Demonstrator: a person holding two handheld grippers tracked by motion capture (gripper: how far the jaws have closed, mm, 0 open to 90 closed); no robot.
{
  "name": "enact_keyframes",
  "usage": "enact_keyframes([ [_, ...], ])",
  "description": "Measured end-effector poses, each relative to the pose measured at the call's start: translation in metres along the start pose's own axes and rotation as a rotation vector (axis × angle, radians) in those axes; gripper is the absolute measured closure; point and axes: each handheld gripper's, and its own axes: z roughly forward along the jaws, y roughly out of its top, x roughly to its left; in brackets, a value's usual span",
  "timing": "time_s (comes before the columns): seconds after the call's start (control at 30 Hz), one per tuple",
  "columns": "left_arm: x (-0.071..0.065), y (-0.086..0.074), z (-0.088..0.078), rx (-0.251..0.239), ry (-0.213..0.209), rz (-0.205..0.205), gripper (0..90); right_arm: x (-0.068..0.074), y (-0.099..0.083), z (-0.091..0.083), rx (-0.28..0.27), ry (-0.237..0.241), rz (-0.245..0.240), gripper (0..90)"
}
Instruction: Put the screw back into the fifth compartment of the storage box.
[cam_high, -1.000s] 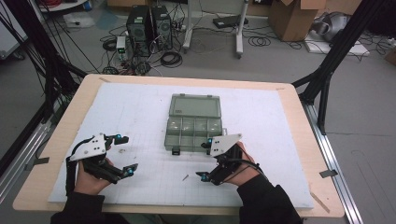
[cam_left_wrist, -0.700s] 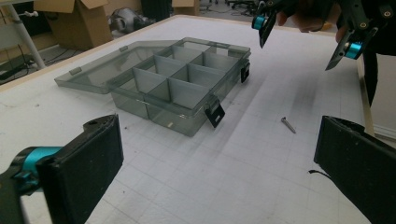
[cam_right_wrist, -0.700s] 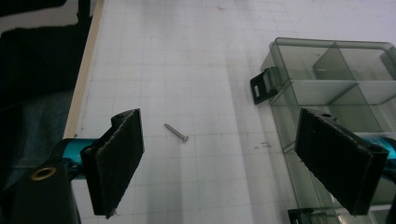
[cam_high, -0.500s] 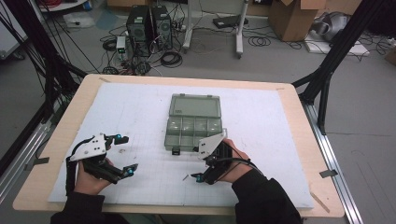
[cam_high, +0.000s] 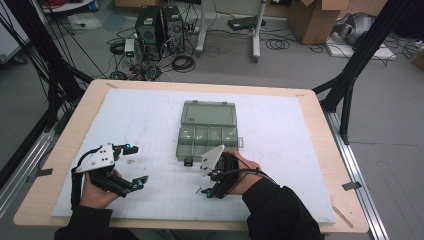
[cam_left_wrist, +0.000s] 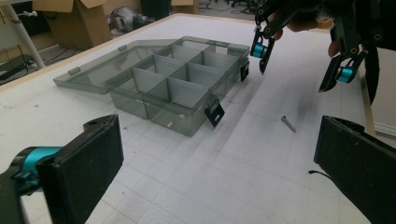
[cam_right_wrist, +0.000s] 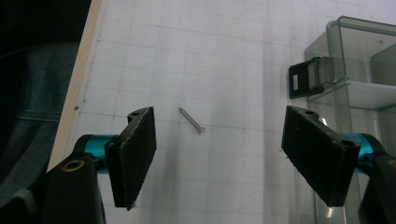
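**Right tongs hang over a lone screw on the counter**

Seen from above, the right tongs (cam_high: 206, 191) sit just below the centre of the frame, over a small screw (cam_high: 198, 189) that lies on the white gridded mat (cam_high: 280, 150) covering the counter (cam_high: 320, 150). In the right gripper view the screw (cam_right_wrist: 192, 120) rests flat on the mat a little left of centre, tilted from upper left to lower right, in the gap between the two black pads (cam_right_wrist: 137, 149) and touching neither. Those jaws have just been closing, yet they stand well apart with nothing pinched.

At the lower left of the high view, the left tongs (cam_high: 136, 166) are spread wide and hold nothing. Their own camera shows the screw (cam_left_wrist: 288, 123) right of centre on the mat, with the right tongs (cam_left_wrist: 299, 65) poised above it at the upper right.

A grey translucent compartment box (cam_high: 207, 135) sits at the centre of the counter, its lid folded back toward the top of the frame and its black latches (cam_left_wrist: 214, 112) hanging loose on the near side. The screw lies near the box's front edge, apart from it.
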Motion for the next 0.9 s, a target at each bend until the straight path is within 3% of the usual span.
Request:
enact_keyframes([
  [0.23,-0.001,0.001,0.0,-0.004,0.0,0.003,1.7,-0.002,0.008,0.01,0.063,0.038,-0.041,30.1],
  [0.9,-0.001,0.003,-0.001,-0.01,0.002,0.011,1.7,-0.001,0.024,0.031,0.208,0.077,-0.126,43.1],
])
